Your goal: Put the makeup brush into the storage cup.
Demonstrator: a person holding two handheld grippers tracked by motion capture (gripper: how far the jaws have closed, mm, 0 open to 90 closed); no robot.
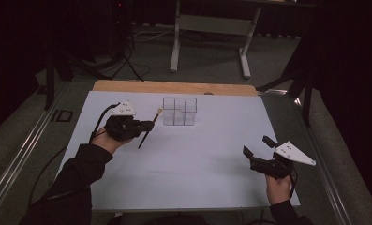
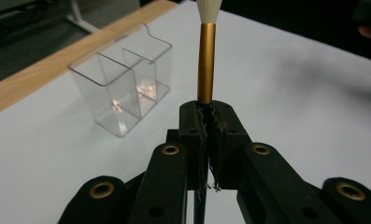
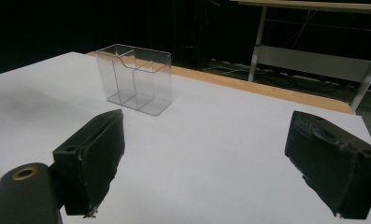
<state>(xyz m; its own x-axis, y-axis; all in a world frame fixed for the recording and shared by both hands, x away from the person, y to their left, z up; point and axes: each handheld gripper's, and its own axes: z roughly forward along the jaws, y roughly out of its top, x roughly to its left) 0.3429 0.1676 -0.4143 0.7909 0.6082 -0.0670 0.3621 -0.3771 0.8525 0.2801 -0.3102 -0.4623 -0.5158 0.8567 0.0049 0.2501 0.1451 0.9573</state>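
— So where are we with the brush (image 2: 206, 60)?

— We have it clamped in the left gripper (image 1: 147, 125), lifted off the white table (image 1: 188, 168), bristle end up and leaning towards the clear organiser (image 1: 179, 111) just beside it.

— And next?

— Probably we stand it over one compartment and lower it in — narrow cells, thin glossy walls, so the aim must be true. The handle is slim: gold ferrule, pale soft tuft, a dark stem that's hard to make out.

— The right gripper (image 1: 259, 146)?

— Jaws wide apart, empty, well off near the table's right side.
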